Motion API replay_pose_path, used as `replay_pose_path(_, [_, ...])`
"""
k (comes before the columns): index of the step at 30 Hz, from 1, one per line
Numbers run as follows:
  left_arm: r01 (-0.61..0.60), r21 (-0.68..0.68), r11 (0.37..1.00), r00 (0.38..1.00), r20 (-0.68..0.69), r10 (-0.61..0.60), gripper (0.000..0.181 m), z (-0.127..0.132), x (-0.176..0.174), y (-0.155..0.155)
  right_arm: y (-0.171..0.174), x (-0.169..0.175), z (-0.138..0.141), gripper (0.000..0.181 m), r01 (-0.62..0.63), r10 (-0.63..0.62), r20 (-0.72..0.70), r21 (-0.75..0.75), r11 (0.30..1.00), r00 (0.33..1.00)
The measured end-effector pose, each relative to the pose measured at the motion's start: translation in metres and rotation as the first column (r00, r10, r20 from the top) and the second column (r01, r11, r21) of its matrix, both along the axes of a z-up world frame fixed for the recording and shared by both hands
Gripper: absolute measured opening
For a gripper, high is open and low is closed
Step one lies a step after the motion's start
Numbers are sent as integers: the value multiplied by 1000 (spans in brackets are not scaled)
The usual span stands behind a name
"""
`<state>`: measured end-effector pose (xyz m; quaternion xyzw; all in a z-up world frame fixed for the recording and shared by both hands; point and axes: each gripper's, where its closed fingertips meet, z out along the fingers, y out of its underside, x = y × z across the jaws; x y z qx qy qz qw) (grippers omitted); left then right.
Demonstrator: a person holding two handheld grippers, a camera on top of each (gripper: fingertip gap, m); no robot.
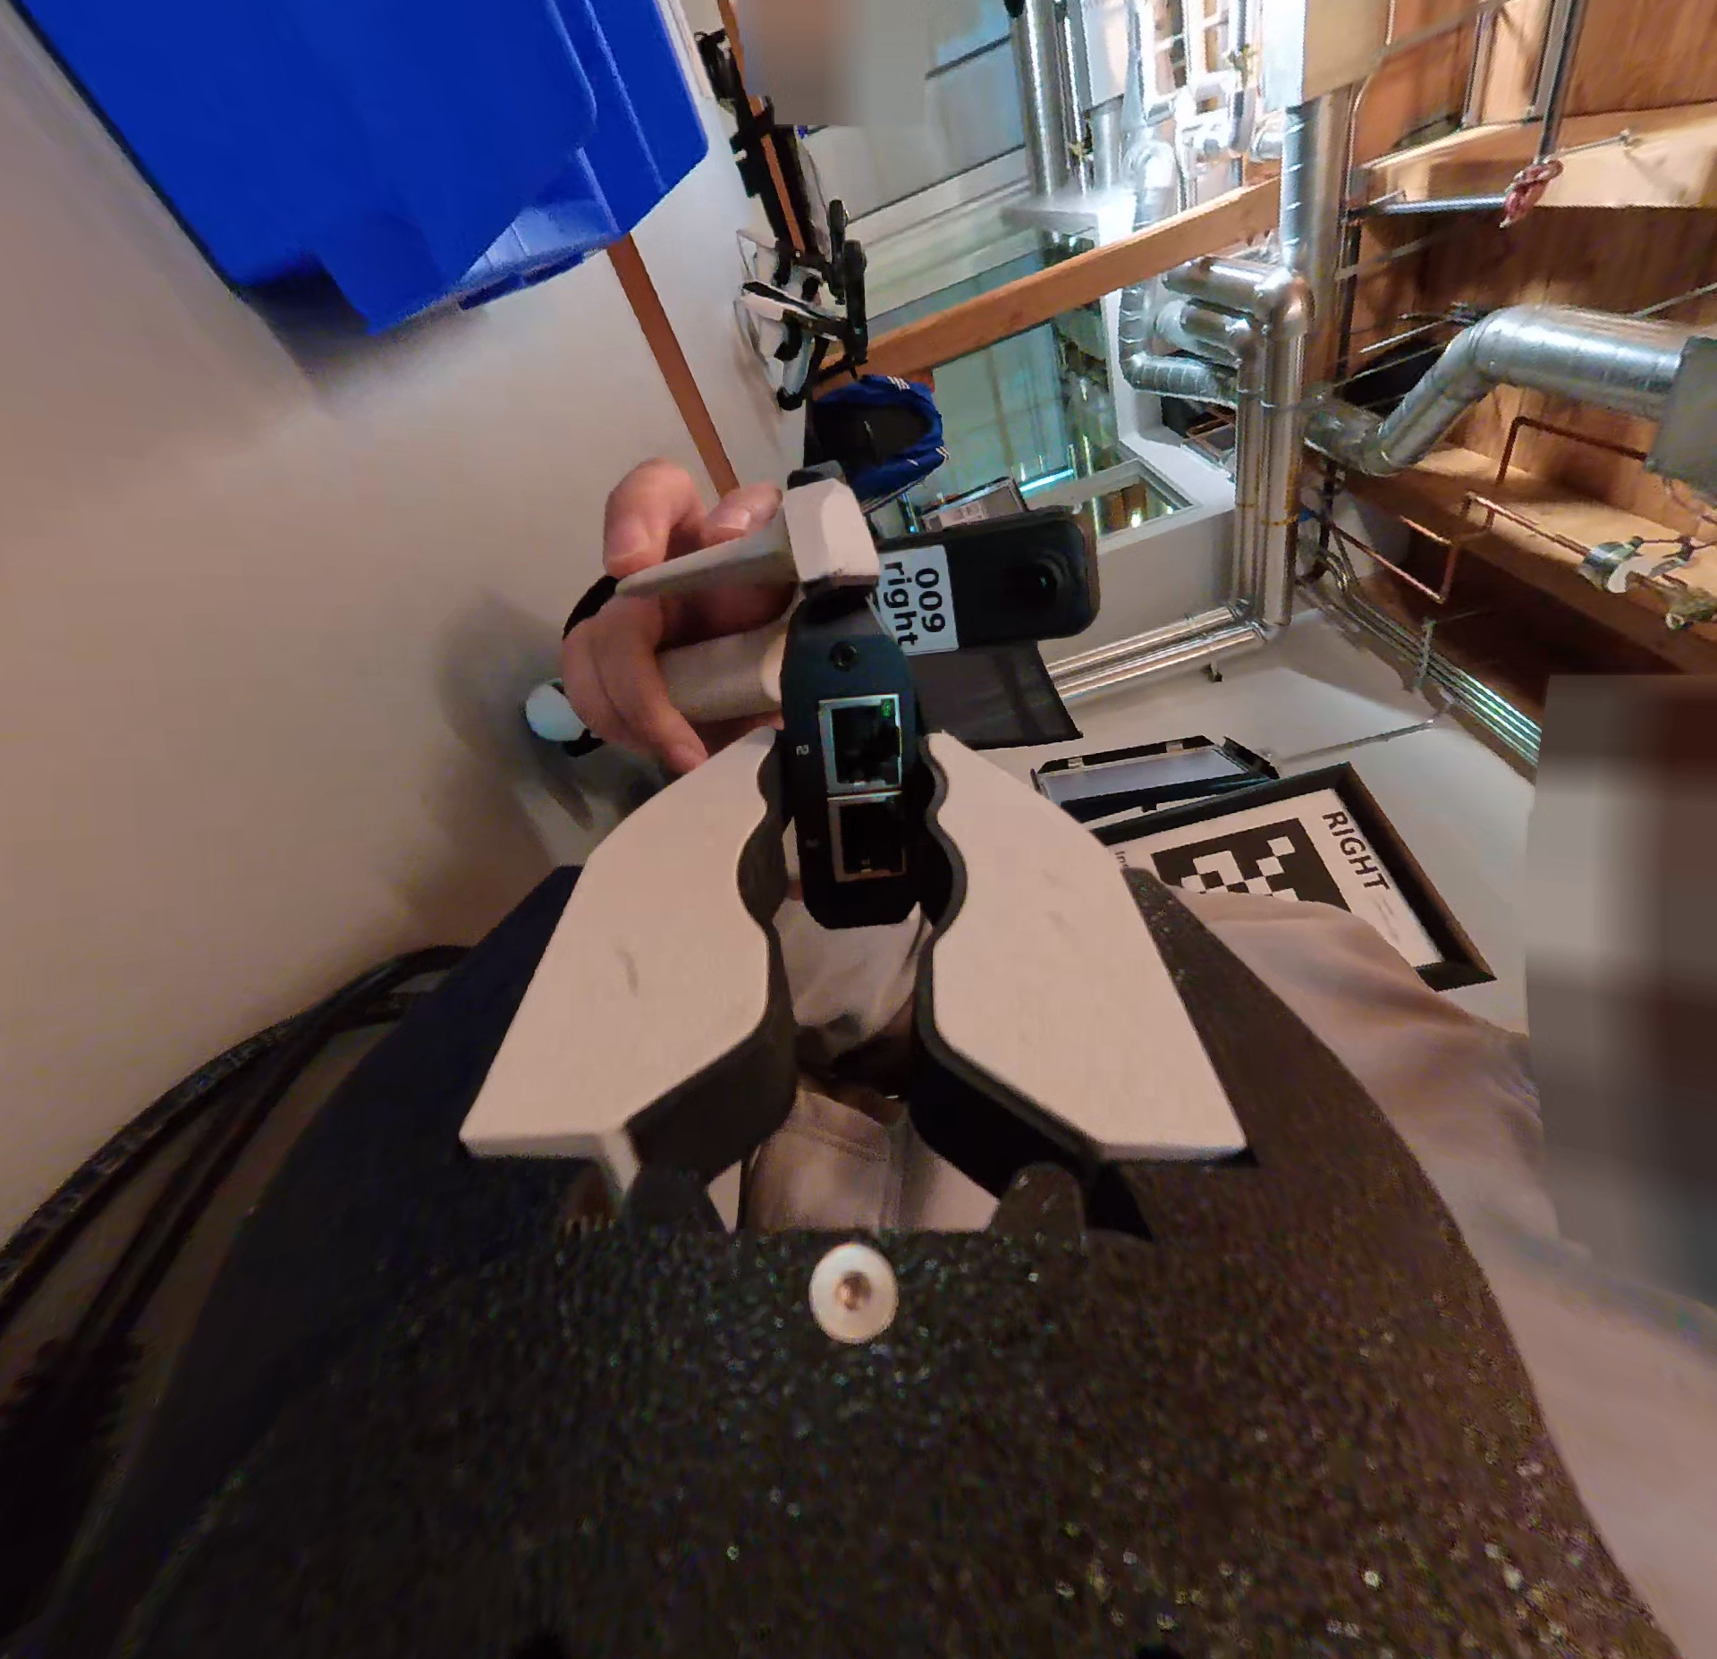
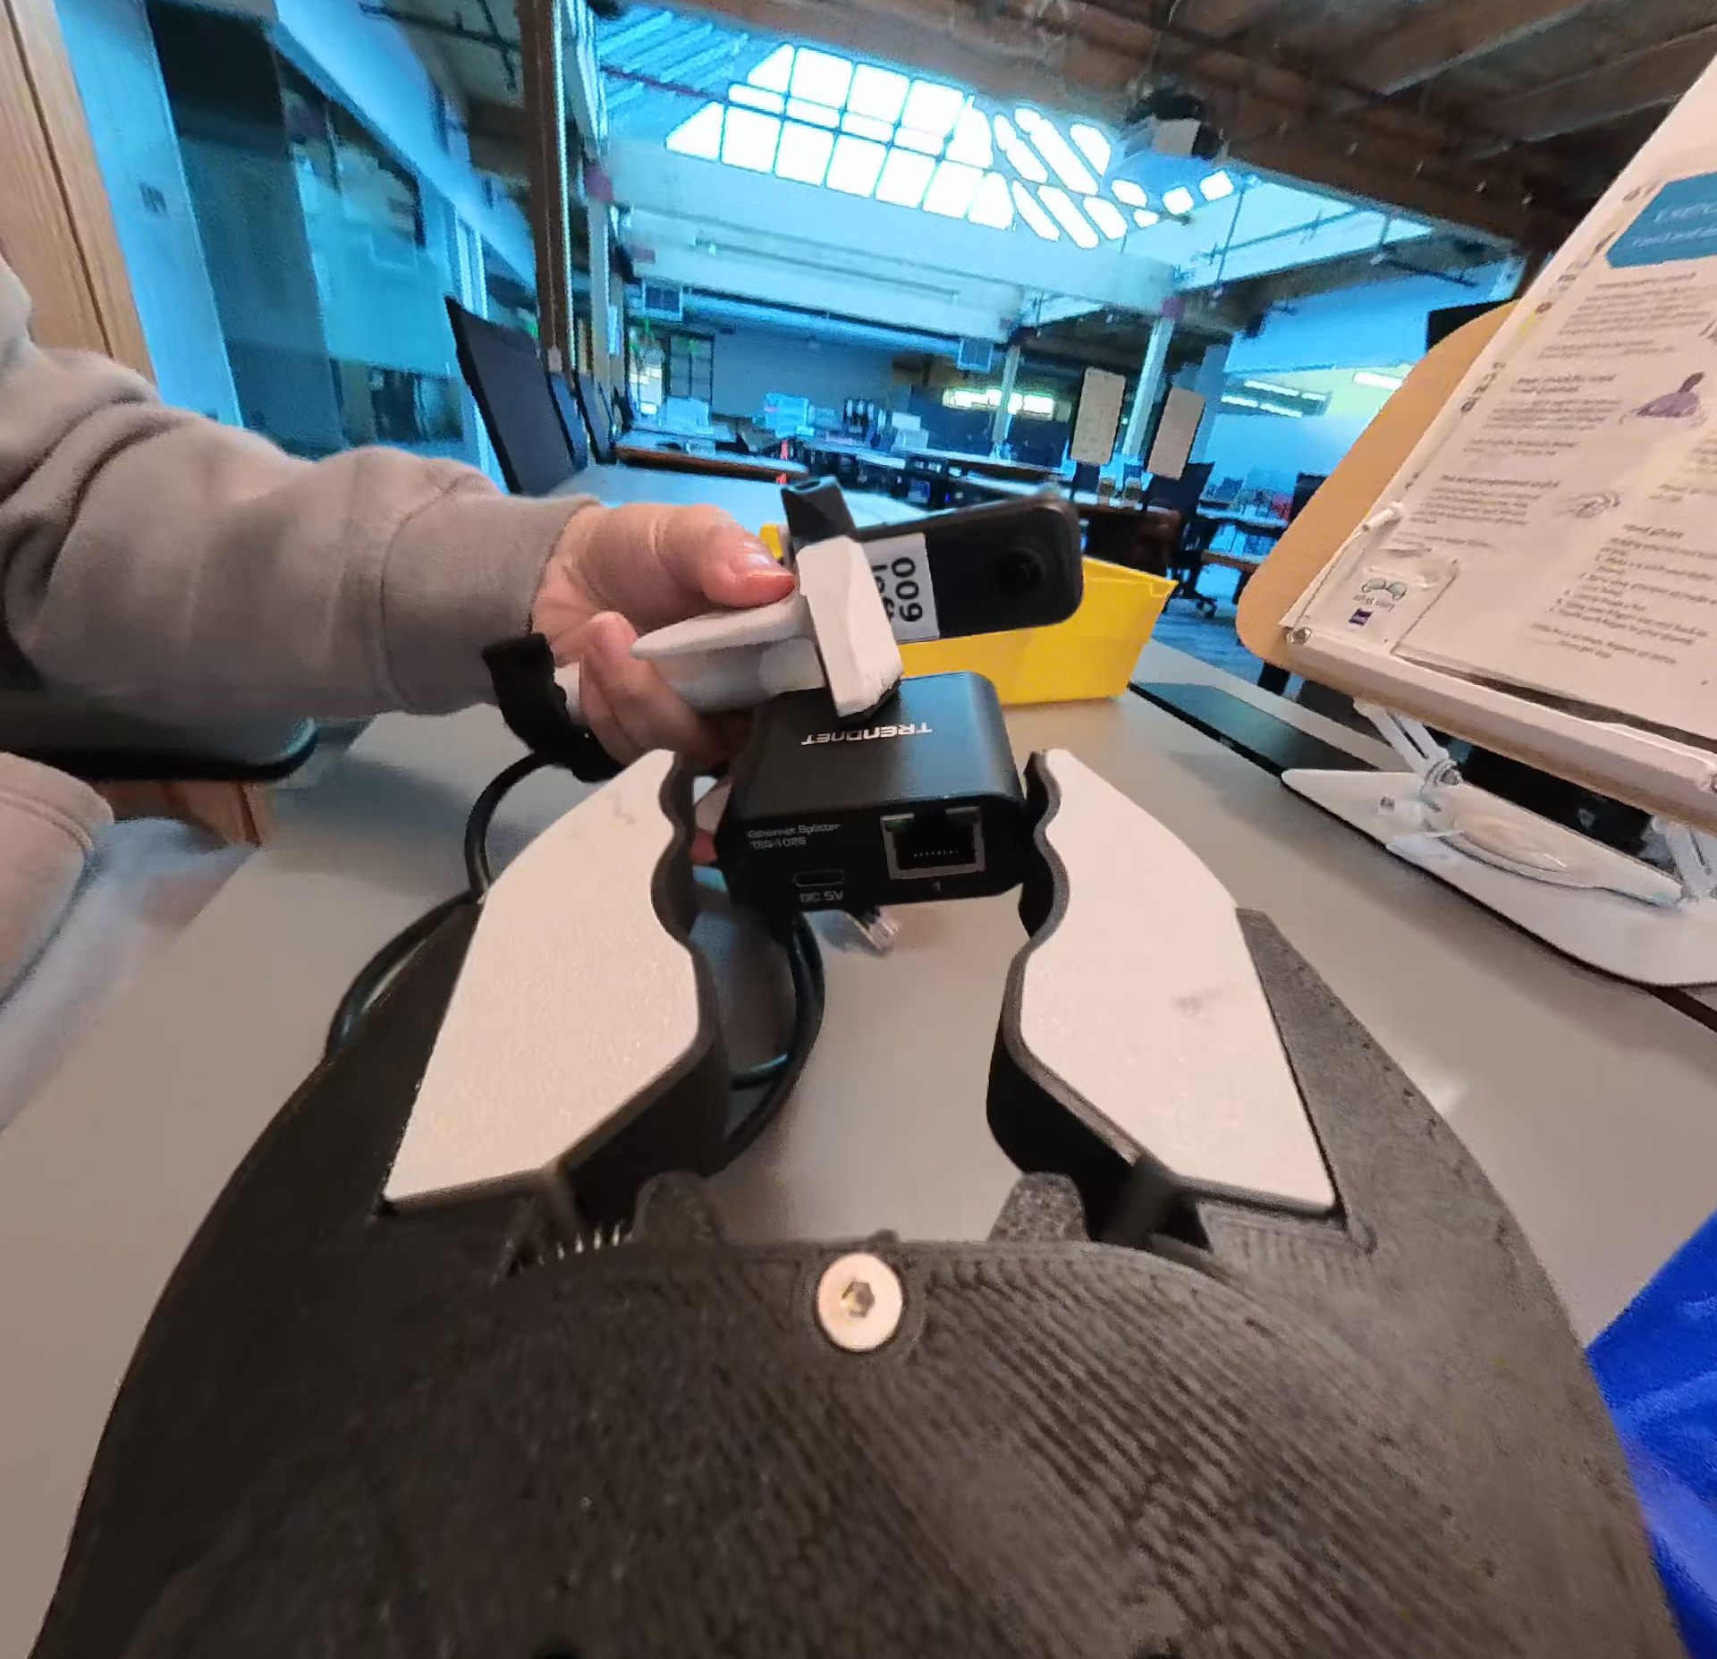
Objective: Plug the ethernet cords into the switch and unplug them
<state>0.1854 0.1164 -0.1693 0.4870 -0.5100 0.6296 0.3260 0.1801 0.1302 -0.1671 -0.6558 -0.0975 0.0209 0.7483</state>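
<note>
The left gripper (image 1: 850, 834) clamps the switch (image 1: 853, 797) while the right gripper (image 2: 859, 857), spread around it, could knock it loose.

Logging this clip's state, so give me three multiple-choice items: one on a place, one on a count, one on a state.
1. The loose clear plug lies:
A. in a port
B. on the table, below the switch
C. between the right fingers' tips

2. Ethernet ports on the switch face in the left wrist view:
A. one
B. two
C. four

3. The right gripper is:
A. open, flanking the switch
B. shut on a cord
C. out of view

Key:
1 B: the plug rests on the table beneath the switch.
2 B: two ports are stacked on that face, both empty.
3 A: the right gripper shows gaps on both sides; the left gripper clamps the switch.
</note>
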Motion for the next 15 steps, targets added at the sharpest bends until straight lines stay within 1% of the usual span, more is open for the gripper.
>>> replay_pose_path(2, [-23, 18, 1000, 1000, 1, 23, 23, 2, 2, -1, 0, 5, 3, 66, 32, -32, -19, 20, 999, 999])
replay_pose_path(5, [-40, 1, 999, 999, -15, 40, 23, 4, 4, -3, 1, 9, 3, 63, 70, -70, -20, 24, 997, 997])
replay_pose_path(12, [-45, 19, 999, 998, -36, 46, 23, 2, 3, -2, 3, 8, -1, 63, 63, -63, -12, -15, 998, 998])
replay_pose_path(15, [-40, 48, 998, 999, 5, 40, 25, 3, 2, -1, 4, 8, -3, 63, 54, -55, -30, -52, 997, 998])
